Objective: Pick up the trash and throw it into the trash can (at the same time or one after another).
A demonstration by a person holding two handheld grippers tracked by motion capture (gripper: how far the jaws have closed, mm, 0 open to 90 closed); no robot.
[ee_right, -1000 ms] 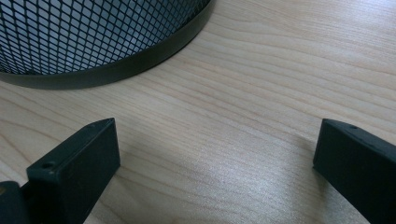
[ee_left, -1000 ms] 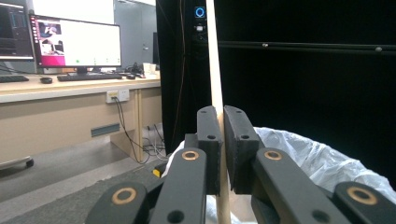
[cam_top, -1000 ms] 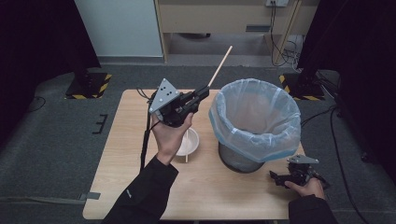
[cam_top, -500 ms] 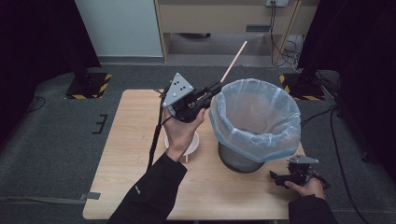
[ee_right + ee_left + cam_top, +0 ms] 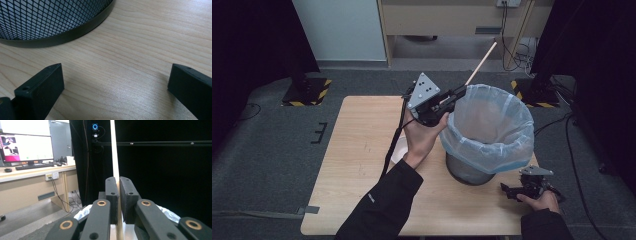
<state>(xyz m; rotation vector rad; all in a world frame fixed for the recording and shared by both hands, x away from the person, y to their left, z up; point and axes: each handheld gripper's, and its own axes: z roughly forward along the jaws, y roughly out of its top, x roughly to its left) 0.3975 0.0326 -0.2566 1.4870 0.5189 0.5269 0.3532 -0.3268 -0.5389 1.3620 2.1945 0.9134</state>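
The left gripper (image 5: 455,95) had its fingers clamped on a thin wooden stick (image 5: 482,62), held at the near rim of the lined bin (image 5: 492,135) and slanting up and away over it — picked up, but not yet dropped in. The right gripper (image 5: 517,189) rested on the worktop (image 5: 352,165) beside the bin's base, fingers apart and empty. Releasing the stick into the bin seemingly remained.
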